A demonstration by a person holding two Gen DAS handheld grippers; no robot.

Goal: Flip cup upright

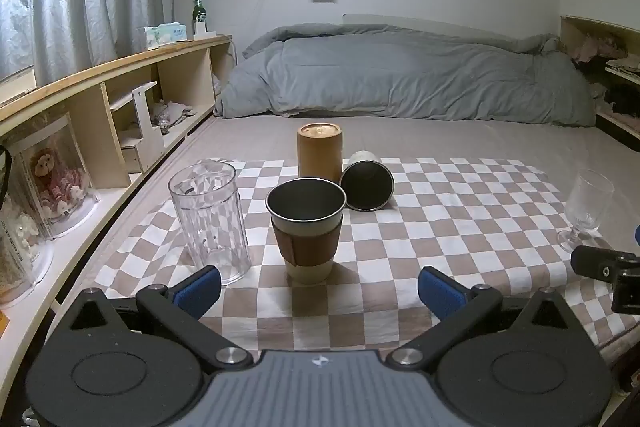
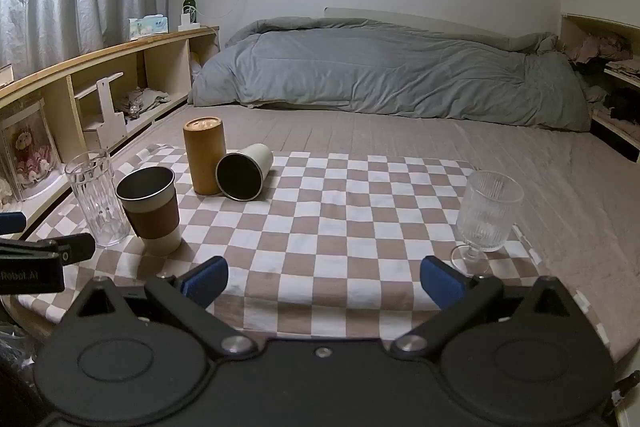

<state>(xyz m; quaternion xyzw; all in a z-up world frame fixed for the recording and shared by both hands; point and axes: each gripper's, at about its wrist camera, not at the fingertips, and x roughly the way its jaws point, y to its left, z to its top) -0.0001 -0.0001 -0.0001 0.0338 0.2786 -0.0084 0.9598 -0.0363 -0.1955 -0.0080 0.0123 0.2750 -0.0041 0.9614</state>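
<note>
A white cup with a dark inside lies on its side on the checkered cloth, mouth toward me, leaning against a tall wooden cylinder. It also shows in the right wrist view beside the cylinder. My left gripper is open and empty, just in front of an upright cup with a brown sleeve. My right gripper is open and empty over the cloth's near edge, well short of the lying cup.
A clear ribbed tumbler stands left of the sleeved cup. A stemmed glass stands at the cloth's right. A grey duvet lies at the back. Wooden shelves run along the left.
</note>
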